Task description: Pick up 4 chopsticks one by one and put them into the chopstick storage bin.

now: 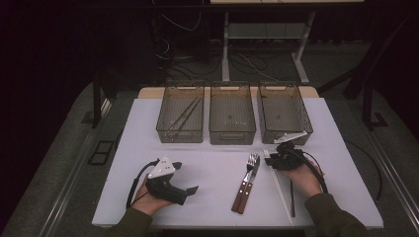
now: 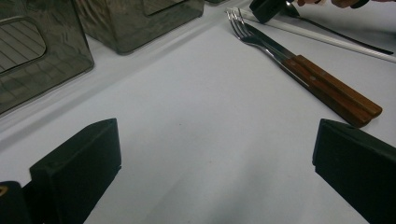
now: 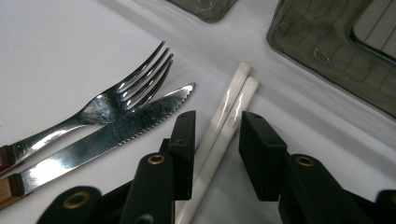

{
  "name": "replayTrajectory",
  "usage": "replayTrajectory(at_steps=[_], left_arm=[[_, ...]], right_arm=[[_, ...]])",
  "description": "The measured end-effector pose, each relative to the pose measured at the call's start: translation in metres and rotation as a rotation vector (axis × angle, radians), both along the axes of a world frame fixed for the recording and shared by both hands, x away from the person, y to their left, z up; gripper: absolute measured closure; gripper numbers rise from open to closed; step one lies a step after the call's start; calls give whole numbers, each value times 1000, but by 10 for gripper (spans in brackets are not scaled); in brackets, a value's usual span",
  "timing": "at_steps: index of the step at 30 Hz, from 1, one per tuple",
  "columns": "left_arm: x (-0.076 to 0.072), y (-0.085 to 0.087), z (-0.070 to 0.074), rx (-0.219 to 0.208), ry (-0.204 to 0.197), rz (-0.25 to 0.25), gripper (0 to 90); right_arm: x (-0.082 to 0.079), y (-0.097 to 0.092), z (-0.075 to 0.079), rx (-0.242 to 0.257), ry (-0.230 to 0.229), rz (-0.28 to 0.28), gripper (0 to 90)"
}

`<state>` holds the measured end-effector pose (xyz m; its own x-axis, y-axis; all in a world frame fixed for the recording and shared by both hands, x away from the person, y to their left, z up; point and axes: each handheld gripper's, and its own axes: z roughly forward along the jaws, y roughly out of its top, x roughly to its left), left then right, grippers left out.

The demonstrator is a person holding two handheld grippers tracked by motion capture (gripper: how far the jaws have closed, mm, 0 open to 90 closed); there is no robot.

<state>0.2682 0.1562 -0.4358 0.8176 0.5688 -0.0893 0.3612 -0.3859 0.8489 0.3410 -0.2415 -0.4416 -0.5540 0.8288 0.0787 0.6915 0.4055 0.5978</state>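
High view: three bins [image 1: 232,121], one fork [image 1: 250,168], one knife [image 1: 248,183], two white chopsticks [image 1: 279,190].

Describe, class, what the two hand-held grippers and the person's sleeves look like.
Both the left gripper and the right gripper are black, each with two blocky jaws and brass-coloured rivets. Each carries a grey three-cornered plate and trails a black cable. The sleeves are dark olive green.

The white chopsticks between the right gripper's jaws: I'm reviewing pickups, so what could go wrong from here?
The right gripper straddles the white chopsticks near their tips, pads not yet pressing. Gripped so close to one end, the long pair may tilt or slip out. One stick may also escape the pinch and stay behind. The knife lies close beside the left-hand jaw, so a sideways drift could nudge it.
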Motion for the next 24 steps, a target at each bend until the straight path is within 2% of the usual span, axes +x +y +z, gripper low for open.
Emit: replayTrajectory(at_steps=[13,24], left_arm=[[0,-1,0,-2,1,-1,0],[0,0,0,-1,1,-4,0]], right_arm=[[-2,5,0,-45,-26,27,698],[-2,6,0,-52,-36,53,711]])
